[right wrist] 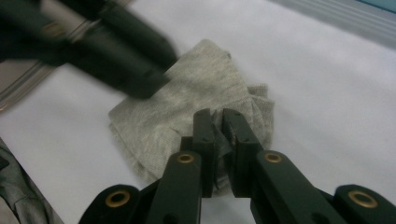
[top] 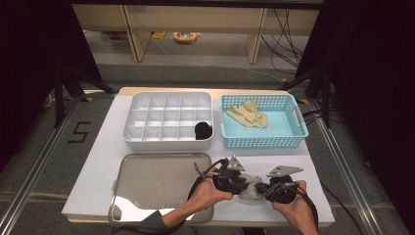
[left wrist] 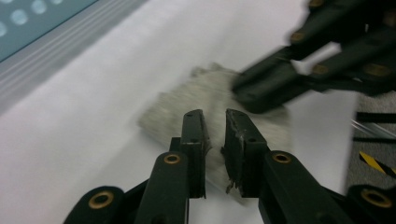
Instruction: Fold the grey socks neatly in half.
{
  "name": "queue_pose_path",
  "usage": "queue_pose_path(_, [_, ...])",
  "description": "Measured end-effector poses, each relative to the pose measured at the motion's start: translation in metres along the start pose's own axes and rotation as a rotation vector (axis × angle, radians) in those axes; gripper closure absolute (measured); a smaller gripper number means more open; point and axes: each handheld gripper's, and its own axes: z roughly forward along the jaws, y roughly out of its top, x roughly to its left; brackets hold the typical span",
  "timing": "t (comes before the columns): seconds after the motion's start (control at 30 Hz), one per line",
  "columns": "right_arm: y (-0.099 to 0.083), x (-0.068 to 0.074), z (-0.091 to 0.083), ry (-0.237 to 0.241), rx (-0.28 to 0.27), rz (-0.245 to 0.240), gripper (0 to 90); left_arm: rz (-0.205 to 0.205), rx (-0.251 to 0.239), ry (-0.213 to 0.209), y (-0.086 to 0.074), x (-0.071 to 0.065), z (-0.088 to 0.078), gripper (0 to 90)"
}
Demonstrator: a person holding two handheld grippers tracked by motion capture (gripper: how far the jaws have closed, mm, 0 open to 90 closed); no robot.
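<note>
Pinching grey sock (top: pixel 250 187) with both nearly closed grippers, left (top: pixel 238 185) at 9 o'clock, right (top: pixel 263 188) at 3; next, probably folding toward divider box (top: pixel 132 129).

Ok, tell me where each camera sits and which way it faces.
High view: above the person's side, looking forward and down at the table; both forearms enter from below.
Left gripper view: on the left tool, facing the grey sock.
Right gripper view: on the right tool, pinching that sock.
All three share the sock.
</note>
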Motion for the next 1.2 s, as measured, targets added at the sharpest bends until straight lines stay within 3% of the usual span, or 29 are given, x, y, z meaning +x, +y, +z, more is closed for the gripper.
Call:
queue_pose_path(0.03, [0.000,0.000,0.001,0.001,-0.007,0.001,84.3,0.019,0.026,-0.007,-0.005,-0.007,0.001,76.4])
queue_pose_path(0.13, [-0.001,0.000,0.002,0.005,-0.020,0.003,84.3,0.046,0.067,0.016,-0.010,-0.005,0.005,76.1])
queue_pose_path(0.17, [0.000,0.001,0.002,0.003,-0.016,0.004,84.2,0.010,0.046,0.010,-0.014,-0.004,0.007,75.9])
queue_pose_path(0.27, [0.000,0.000,0.001,-0.002,-0.018,-0.018,83.8,0.012,0.034,0.018,-0.014,-0.004,0.002,65.2])
queue_pose_path(0.33, [-0.001,0.000,0.002,-0.006,-0.023,-0.012,83.7,-0.043,0.008,0.067,-0.015,-0.003,-0.006,59.8])
queue_pose_path(0.37, [-0.001,0.000,0.002,-0.006,-0.025,-0.014,83.6,-0.059,0.002,0.070,-0.016,-0.002,-0.007,58.3])
queue_pose_path(0.47, [-0.001,0.000,0.002,-0.005,-0.025,-0.013,83.3,-0.087,0.031,0.061,-0.019,-0.001,-0.004,53.1])
queue_pose_path(0.57, [-0.001,0.001,0.001,0.000,-0.010,0.002,83.1,-0.081,0.093,0.043,-0.021,0.001,0.004,50.2])
queue_pose_path(0.63, [-0.001,0.000,0.001,-0.003,-0.015,-0.013,82.7,-0.071,0.090,0.049,-0.019,-0.001,0.005,50.9])
queue_pose_path(0.77, [-0.002,0.000,0.001,0.007,-0.030,0.011,82.3,-0.068,0.084,0.041,-0.019,-0.001,0.006,59.0])
queue_pose_path(0.8, [-0.002,0.001,0.001,0.000,-0.024,0.008,82.1,-0.141,0.035,0.009,-0.021,-0.001,0.009,63.1])
queue_pose_path(0.83, [-0.002,0.001,0.000,0.002,-0.025,0.008,81.8,-0.150,0.026,-0.012,-0.022,0.000,0.009,68.5])
queue_pose_path(0.93, [-0.001,0.000,-0.001,0.002,-0.023,-0.012,81.5,-0.134,0.022,-0.019,-0.022,-0.002,0.008,78.6])
queue_pose_path(1.0, [0.000,0.000,-0.003,0.006,-0.025,0.002,81.5,-0.120,0.021,-0.028,-0.020,-0.004,0.003,79.7])
queue_pose_path(1.03, [-0.001,0.000,-0.001,-0.003,-0.072,-0.011,81.4,-0.118,0.022,-0.028,-0.020,-0.004,0.002,79.9])
queue_pose_path(1.07, [0.001,0.001,-0.006,0.003,-0.036,-0.010,81.4,-0.120,0.023,-0.024,-0.020,-0.003,0.000,79.9])
queue_pose_path(1.13, [0.002,0.003,-0.008,0.029,-0.061,-0.018,81.6,-0.126,0.019,-0.021,-0.021,-0.001,-0.003,79.8])
queue_pose_path(1.17, [0.003,0.009,-0.010,0.034,-0.062,0.021,81.6,-0.131,0.021,-0.021,-0.022,0.000,-0.005,79.8])
queue_pose_path(1.2, [0.003,0.009,-0.010,0.034,-0.062,0.021,81.6,-0.131,0.021,-0.021,-0.022,0.000,-0.005,79.7])
